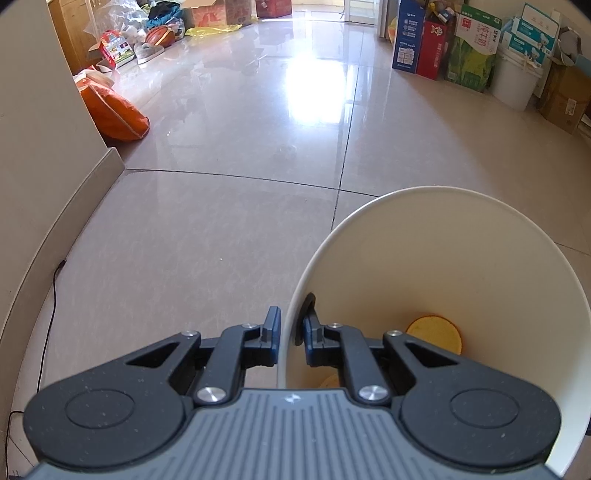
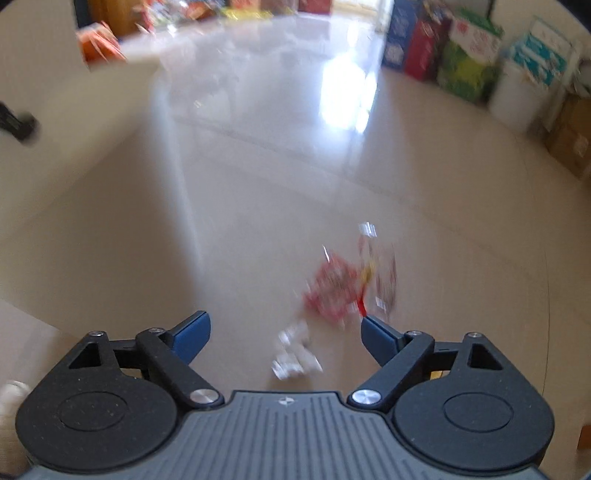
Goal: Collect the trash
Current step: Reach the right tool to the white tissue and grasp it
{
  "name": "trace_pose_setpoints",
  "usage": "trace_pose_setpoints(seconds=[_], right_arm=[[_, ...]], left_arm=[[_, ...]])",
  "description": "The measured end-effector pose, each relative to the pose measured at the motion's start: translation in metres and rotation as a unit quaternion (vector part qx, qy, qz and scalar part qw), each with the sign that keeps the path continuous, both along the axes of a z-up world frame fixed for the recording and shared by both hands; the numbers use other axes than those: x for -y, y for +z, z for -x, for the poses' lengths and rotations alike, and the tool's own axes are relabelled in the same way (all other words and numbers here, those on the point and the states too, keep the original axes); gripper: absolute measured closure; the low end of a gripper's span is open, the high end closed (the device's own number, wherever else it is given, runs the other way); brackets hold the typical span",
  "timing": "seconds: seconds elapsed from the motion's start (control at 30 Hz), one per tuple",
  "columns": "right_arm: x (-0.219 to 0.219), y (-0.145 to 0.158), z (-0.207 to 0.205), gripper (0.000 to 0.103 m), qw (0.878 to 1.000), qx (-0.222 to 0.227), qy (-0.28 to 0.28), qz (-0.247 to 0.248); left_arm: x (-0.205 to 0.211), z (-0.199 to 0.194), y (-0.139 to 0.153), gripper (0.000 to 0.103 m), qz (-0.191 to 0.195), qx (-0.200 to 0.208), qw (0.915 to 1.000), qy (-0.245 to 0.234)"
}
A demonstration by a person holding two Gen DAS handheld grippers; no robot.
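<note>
My left gripper [image 1: 290, 325] is shut on the near wall of a white bucket [image 1: 443, 192], one finger outside and one inside. A round yellow-orange piece [image 1: 434, 332] lies at the bucket's bottom. The right wrist view is blurred by motion. There my right gripper [image 2: 285, 323] stands open, low over the tiled floor, with nothing held. A crumpled white scrap [image 2: 295, 350] lies on the floor between its fingers. A red wrapper [image 2: 332, 291] and a clear wrapper [image 2: 380, 273] lie just beyond the right fingertip.
Cartons [image 1: 469, 48] and a white pail [image 1: 515, 85] line the right wall. An orange bag [image 1: 114, 110] and piled clutter [image 1: 155, 33] sit at the far left. A black cable [image 1: 51, 295] runs along the skirting of the left wall. The glossy floor [image 1: 221, 147] stretches ahead.
</note>
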State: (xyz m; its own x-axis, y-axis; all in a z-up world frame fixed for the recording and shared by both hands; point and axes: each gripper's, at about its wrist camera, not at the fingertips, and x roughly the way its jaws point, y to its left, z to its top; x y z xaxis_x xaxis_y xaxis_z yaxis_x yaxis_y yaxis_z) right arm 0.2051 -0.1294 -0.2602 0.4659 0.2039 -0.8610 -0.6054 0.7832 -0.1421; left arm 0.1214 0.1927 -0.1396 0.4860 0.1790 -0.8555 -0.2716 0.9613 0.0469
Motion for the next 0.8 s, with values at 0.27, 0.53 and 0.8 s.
trace_pose_setpoints(seconds=[0.27,0.53,0.8], right_arm=[[-0.006,-0.087,-0.015,0.021,0.998,-0.040,-0.038,0.033],[-0.014,-0.119,-0.042,0.028,0.995,-0.054,-0.067,0.050],[-0.014,-0.130,-0.051,0.047,0.993,-0.074,-0.074,0.051]], left_arm=[[-0.004,0.000,-0.001,0.092,0.008,-0.001,1.0000,0.005],[-0.005,0.001,-0.001,0.092,0.009,-0.001,1.0000,0.004],[-0.005,0.001,-0.001,0.092,0.012,-0.001,0.9999,0.005]])
